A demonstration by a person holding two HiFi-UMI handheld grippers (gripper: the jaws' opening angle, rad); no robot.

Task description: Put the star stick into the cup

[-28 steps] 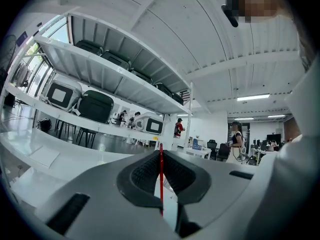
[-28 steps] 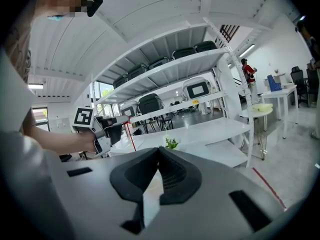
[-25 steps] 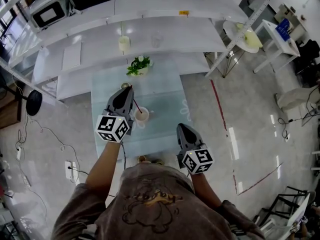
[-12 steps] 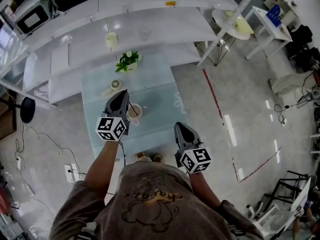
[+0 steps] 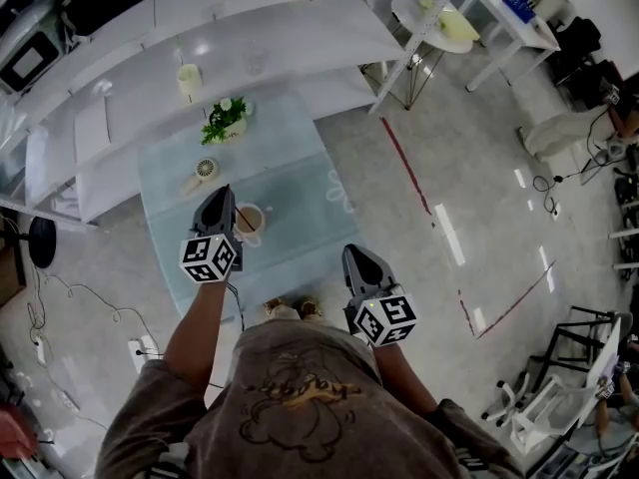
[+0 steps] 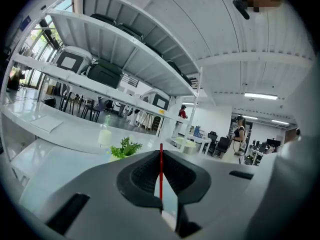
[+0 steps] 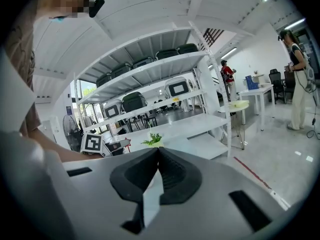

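Left gripper view, star stick point(image 6: 160, 176) between jaws

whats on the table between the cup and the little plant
A small white fan lies between the cup and the plant, a bit to the left; the head view shows it.

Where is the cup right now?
In the head view, the cup stands on the glass table, left of centre, just right of the left gripper.
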